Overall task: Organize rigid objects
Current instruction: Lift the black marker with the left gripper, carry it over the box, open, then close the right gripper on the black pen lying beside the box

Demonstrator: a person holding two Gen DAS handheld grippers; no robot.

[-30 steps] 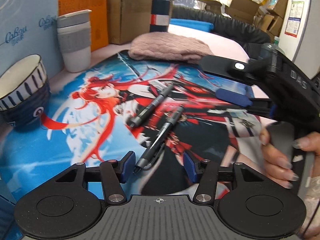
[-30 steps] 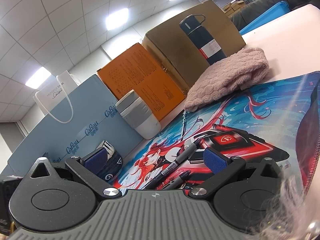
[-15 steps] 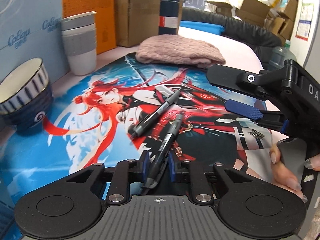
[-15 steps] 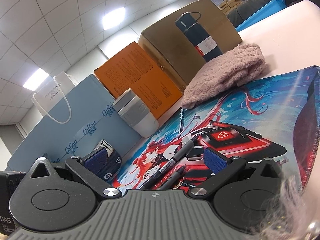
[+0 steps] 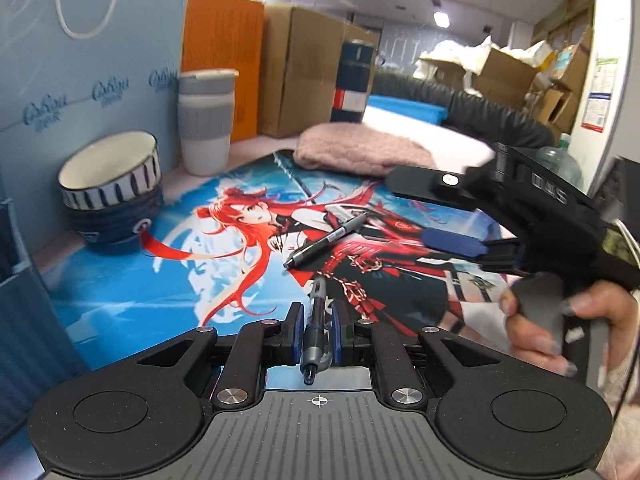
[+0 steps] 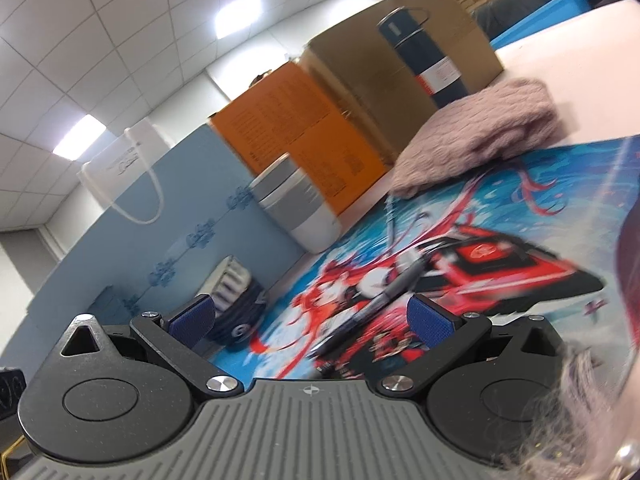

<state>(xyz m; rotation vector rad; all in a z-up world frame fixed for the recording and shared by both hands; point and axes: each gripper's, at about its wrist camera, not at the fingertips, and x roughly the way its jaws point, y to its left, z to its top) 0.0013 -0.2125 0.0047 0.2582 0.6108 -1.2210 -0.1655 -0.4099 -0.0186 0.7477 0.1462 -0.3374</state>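
My left gripper (image 5: 316, 314) is shut on a black pen (image 5: 317, 300), which points forward between the blue pads, lifted off the printed desk mat (image 5: 120, 288). A second black pen (image 5: 326, 240) lies diagonally on the mat just ahead. To the right, a person's hand (image 5: 600, 312) holds my right gripper (image 5: 408, 210) low over the mat. Seen from its own wrist view, the right gripper (image 6: 312, 316) is open with nothing between its blue pads. The lying pen (image 6: 396, 292) rests on the mat in front of it.
A blue-and-white bowl (image 5: 112, 196) and a grey-banded white cup (image 5: 206, 120) stand at the mat's left edge. A folded pink cloth (image 5: 364, 152) and a dark thermos (image 5: 354, 76) sit at the back. A blue paper bag and cardboard boxes line the rear.
The left jaws closed on the nearer pen, then drew back and up with it, leaving one pen on the mat. The right gripper stayed about where it was.
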